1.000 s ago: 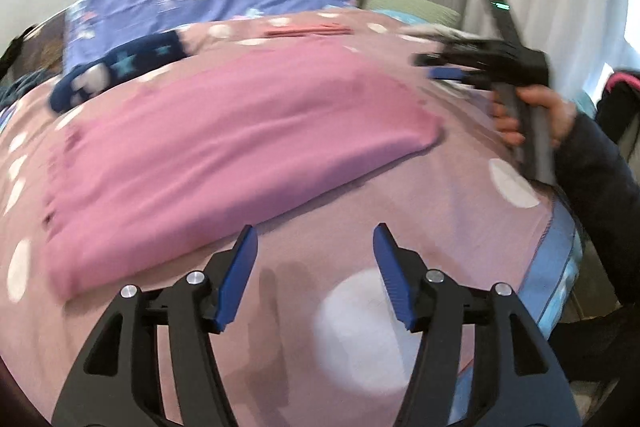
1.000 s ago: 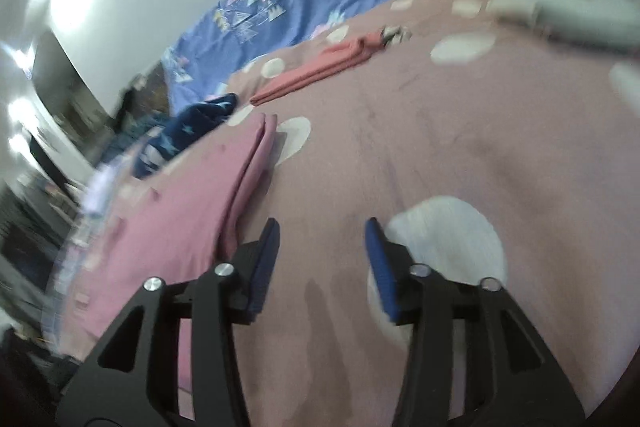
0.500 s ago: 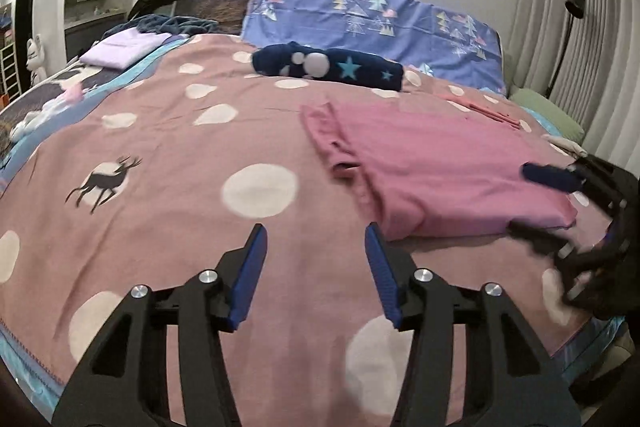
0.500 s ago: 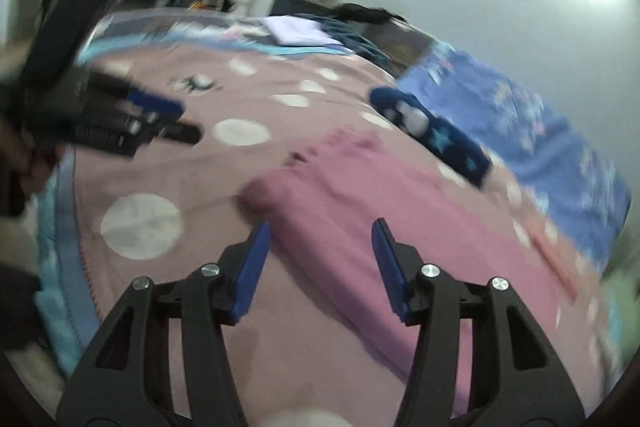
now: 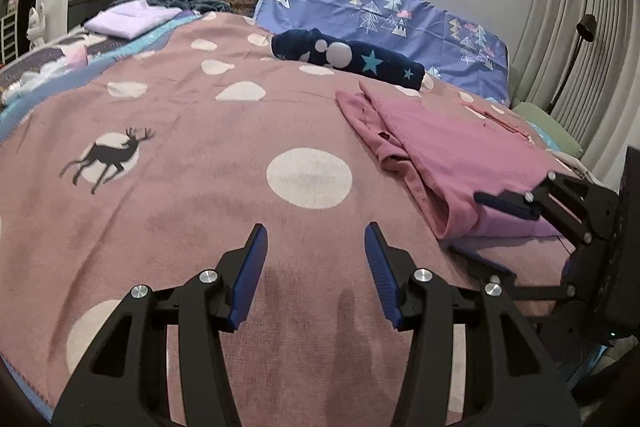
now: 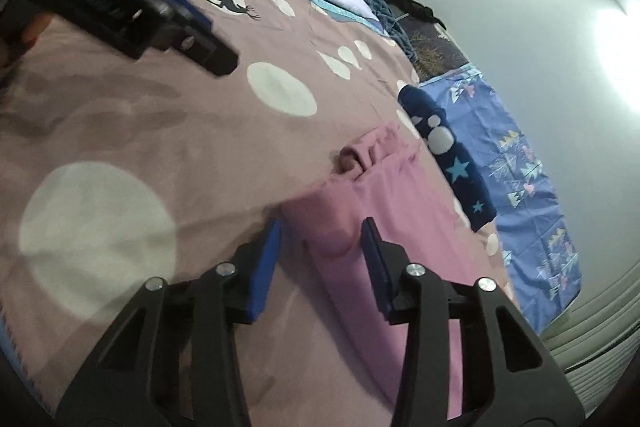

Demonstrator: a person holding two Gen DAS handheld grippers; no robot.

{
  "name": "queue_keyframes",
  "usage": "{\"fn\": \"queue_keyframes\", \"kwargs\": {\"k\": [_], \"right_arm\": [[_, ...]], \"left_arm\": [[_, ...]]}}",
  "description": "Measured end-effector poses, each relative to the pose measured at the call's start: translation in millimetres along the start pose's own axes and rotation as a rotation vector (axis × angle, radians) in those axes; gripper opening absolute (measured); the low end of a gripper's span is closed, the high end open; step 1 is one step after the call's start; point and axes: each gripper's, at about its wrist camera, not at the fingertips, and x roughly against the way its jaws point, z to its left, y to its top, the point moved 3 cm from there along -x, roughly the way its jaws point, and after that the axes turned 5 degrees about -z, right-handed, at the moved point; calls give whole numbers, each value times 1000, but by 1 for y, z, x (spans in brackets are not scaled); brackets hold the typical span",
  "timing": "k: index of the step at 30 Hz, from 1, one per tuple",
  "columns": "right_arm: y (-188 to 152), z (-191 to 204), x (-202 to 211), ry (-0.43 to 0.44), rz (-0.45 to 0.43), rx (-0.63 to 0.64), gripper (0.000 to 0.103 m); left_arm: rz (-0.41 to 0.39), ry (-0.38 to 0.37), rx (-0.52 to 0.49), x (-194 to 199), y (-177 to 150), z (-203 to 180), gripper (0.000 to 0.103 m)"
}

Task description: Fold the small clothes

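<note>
A pink garment (image 5: 452, 155), folded over, lies on the pink dotted blanket (image 5: 240, 131); it also shows in the right wrist view (image 6: 384, 199). My right gripper (image 6: 320, 251) is open, its jaws on either side of the garment's near corner; in the left wrist view (image 5: 480, 223) one finger is above and one below that corner. My left gripper (image 5: 314, 255) is open and empty over bare blanket, left of the garment. It shows in the right wrist view at the upper left (image 6: 192, 27).
A navy star-patterned bundle (image 5: 348, 61) lies behind the garment. A blue tree-print pillow (image 5: 380, 23) is at the headboard. A lilac folded cloth (image 5: 132, 19) sits far left. Curtains (image 5: 580, 27) and a floor lamp (image 5: 576, 51) stand right. The blanket's edge is close below both grippers.
Both grippers swung round to the garment's other end. The right gripper moved in to straddle the near corner; the left gripper came down closer to the blanket.
</note>
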Motion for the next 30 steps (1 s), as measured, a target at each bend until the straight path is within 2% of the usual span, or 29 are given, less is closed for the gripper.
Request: {"fn": "queue_keyframes", "kwargs": {"k": [1,2,3,4,5,8,11,13,14,16,19,21,23,25,26,30], "right_arm": [[3,1,-5,-14,-4,13,31],[4,3,-7,-31,-11,30,9],[7,5,-11,-76,-29,59,4],[9,6,-11,-100,-53,70,4],[11,8,-8,-82,-72,61,3],[18,-1,3,-18,-92,-46,3],[12,-5,-5,15,-49,-69,5],[9,0,1,23,-56,-56,15],[9,3,6,14,-70,-48,28],[9,8,20,-19,-102,-18,34],[1,12,22,-25,-69,-8,34],[-5,11,16,-26,-30,-21,34],[-6,9,13,-32,-13,-39,35],[-5,6,9,-34,2,-58,36],[-5,6,7,-34,6,-63,36],[-4,3,-5,-41,33,-83,37]], "left_arm": [[5,-7,9,-1,-2,1,52],[9,-11,17,-2,-3,2,52],[12,-18,30,-3,-4,5,52],[12,-24,39,-3,-4,6,52],[12,-30,49,-2,-5,8,52],[18,-52,79,-4,-5,11,52],[40,-55,93,-9,-5,12,52],[39,-57,85,-8,-4,10,52],[39,-64,75,-7,-2,8,52],[40,-79,62,-6,3,5,52],[57,-175,61,-14,26,-3,60],[64,-217,57,-26,42,-9,62],[110,-289,52,-55,62,-19,65],[146,-317,74,-83,73,-24,65],[193,-335,105,-108,80,-26,65],[282,-407,237,-177,96,-23,65]]}}
